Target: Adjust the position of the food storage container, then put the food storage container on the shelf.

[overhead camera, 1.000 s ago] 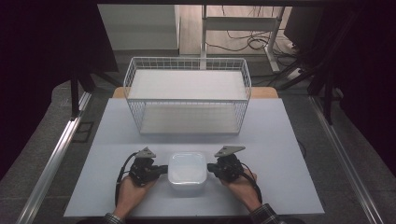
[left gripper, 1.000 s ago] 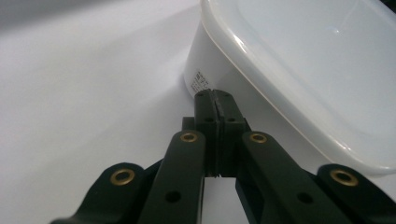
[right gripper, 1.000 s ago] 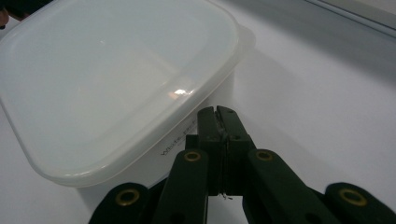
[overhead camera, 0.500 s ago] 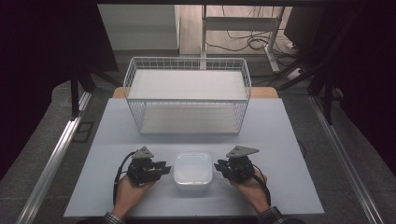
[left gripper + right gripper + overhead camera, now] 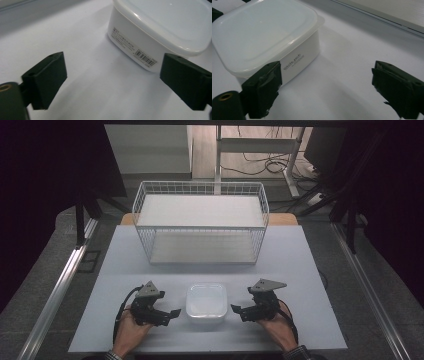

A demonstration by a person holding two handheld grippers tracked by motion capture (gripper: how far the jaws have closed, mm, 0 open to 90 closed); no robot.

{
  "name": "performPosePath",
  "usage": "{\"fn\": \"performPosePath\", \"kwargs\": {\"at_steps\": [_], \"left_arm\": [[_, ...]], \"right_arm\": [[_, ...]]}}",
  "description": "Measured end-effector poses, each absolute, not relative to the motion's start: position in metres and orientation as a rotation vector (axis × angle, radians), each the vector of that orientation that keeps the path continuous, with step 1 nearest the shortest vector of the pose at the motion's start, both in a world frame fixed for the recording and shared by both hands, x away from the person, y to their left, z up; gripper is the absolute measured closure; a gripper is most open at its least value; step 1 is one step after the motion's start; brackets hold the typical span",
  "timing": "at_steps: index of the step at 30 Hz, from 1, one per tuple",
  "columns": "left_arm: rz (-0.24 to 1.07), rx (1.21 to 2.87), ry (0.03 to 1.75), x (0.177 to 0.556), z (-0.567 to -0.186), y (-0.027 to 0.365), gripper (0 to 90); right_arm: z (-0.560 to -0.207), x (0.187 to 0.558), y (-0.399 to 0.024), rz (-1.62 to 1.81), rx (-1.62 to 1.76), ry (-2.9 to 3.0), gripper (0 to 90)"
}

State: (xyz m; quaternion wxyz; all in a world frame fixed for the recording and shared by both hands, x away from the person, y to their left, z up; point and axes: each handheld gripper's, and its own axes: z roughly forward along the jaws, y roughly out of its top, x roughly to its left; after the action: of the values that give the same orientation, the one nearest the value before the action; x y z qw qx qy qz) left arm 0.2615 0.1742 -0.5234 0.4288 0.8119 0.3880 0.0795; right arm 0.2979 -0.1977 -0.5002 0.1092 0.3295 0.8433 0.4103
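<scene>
White container sits untouched between the just-opened left and right jaws.

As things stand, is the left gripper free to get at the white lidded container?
Probably yes: the left gripper is open beside the white container, with bare table between them and nothing blocking.

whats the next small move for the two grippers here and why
Probably draw both hands back. The left gripper and right gripper have just been opening, nothing lies between their jaws, and the lidded white container rests alone on the table.
</scene>
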Motion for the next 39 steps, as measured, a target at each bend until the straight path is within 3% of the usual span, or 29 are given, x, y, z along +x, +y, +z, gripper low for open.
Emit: {"fn": "performPosePath", "kwargs": {"at_steps": [17, 26, 34, 39], "left_arm": [[0.221, 1.958, 0.901, 0.262, -0.514, 0.172, 2.1], [0.154, 1.959, 0.867, 0.266, -0.503, 0.159, 2.2], [0.149, 1.999, 0.855, 0.272, -0.500, 0.143, 6.6], [0.136, 1.998, 0.849, 0.280, -0.500, 0.134, 9.4]], "right_arm": [[-0.494, 0.298, -0.194, 1.296, 0.921, 2.438, 2.9], [-0.487, 0.294, -0.178, 1.257, 0.930, 2.449, 0.0], [-0.483, 0.296, -0.167, 1.258, 0.997, 2.485, 0.4], [-0.481, 0.295, -0.157, 1.226, 0.977, 2.516, 5.6]]}}
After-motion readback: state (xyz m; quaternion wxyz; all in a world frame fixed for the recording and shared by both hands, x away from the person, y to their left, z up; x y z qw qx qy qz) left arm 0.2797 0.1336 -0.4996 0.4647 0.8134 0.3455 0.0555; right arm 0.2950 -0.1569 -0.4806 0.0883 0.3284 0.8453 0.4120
